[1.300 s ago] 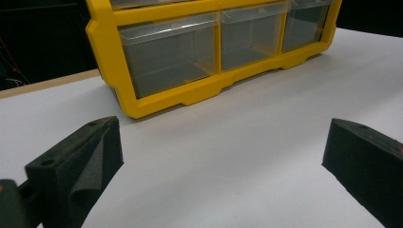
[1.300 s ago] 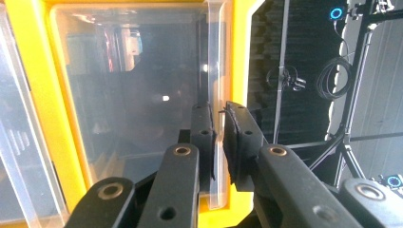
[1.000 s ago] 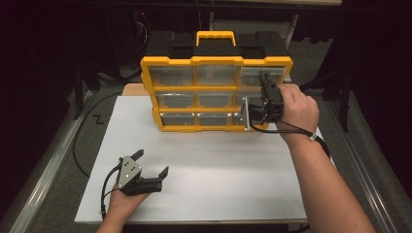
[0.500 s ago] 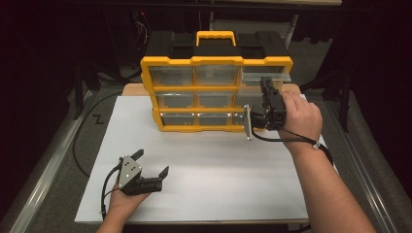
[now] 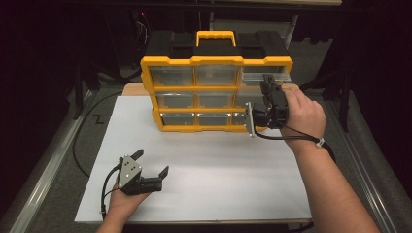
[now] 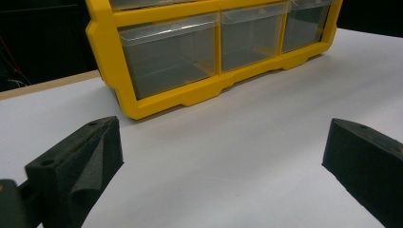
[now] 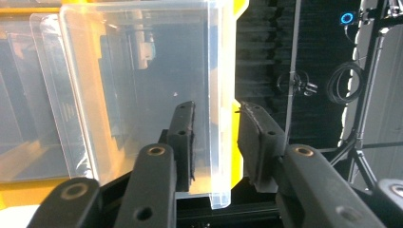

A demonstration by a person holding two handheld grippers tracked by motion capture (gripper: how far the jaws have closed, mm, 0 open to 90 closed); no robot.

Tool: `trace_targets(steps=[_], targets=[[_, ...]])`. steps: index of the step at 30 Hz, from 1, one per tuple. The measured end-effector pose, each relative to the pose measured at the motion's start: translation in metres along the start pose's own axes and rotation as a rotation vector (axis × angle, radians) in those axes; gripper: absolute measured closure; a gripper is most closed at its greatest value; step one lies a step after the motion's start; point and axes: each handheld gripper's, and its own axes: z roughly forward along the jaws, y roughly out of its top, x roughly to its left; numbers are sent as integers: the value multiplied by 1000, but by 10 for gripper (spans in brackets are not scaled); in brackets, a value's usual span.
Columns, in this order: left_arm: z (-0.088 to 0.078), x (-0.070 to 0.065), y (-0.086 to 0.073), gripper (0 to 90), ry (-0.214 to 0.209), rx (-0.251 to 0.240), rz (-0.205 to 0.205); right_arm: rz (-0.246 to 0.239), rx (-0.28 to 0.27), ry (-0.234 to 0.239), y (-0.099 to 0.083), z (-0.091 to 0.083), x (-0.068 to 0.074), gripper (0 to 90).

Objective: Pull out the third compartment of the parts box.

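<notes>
The clear drawer sits in the right column of the yellow organizer, which stands upright at the far edge of the white mat. In the right gripper view the drawer's front wall runs up between the two black jaws, one pad inside the drawer and one outside. The jaws are close together around that wall but a sliver of gap shows on the outer side, so whether they actually pinch it cannot be told. The drawer's long axis runs into the organizer, away from the right gripper, so any pull would probably go straight back toward the person. The right gripper is at the drawer; the left gripper lies well apart on the near left of the mat, jaws spread wide and holding nothing.

In the high view the hand and gripper cover the drawer's front, so which row it belongs to is hard to make out, as is how far it stands out. Its contents, if any, cannot be seen through the glare.
</notes>
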Motion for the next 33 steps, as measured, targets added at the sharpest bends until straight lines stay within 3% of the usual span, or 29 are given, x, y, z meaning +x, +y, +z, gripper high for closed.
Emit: trace_targets(steps=[4,11,22,24,33], targets=[[0,0,0,6,0,0,0,-4,9,48,0,4,-5,596],[0,0,0,5,2,2,0,-20,7,67,0,6,-9,595],[0,1,0,6,3,2,-1,-29,12,76,1,10,-8,714],[0,1,0,5,5,1,-3,-21,12,56,1,10,-8,788],[0,1,-1,6,3,2,-5,-36,5,38,2,2,-8,805]])
